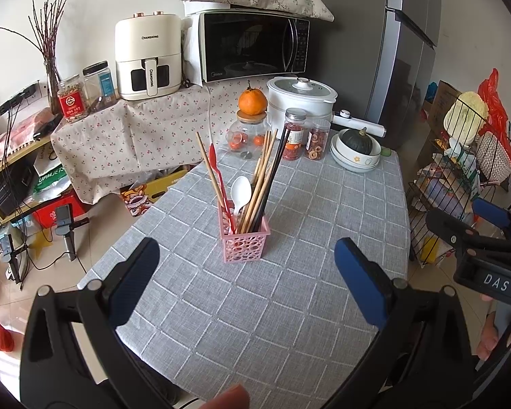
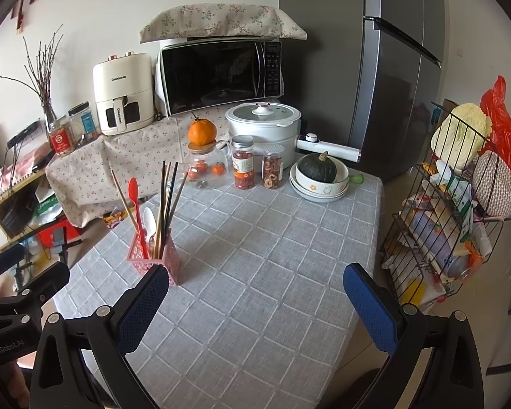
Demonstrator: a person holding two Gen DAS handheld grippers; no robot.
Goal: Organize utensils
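Observation:
A pink perforated holder (image 1: 244, 244) (image 2: 158, 266) stands upright on the grey checked tablecloth (image 1: 289, 306) (image 2: 272, 272). In it are several wooden and dark chopsticks (image 1: 262, 177) (image 2: 168, 197), a red spatula (image 1: 218, 177) (image 2: 135, 201) and a white spoon (image 1: 240, 189) (image 2: 149, 220). My left gripper (image 1: 247, 266) is open, just short of the holder, nothing between its fingers. My right gripper (image 2: 255, 293) is open over bare cloth, with the holder by its left finger. In the left wrist view the right gripper (image 1: 487, 218) shows at the right edge.
At the table's far end stand a glass jar with an orange on top (image 1: 252, 102), two snack jars (image 1: 294, 134), stacked bowls with a dark squash (image 1: 356, 150) and a white cooker (image 1: 301, 97). A wire rack (image 2: 453, 211) stands right of the table; shelves and tripods lie left.

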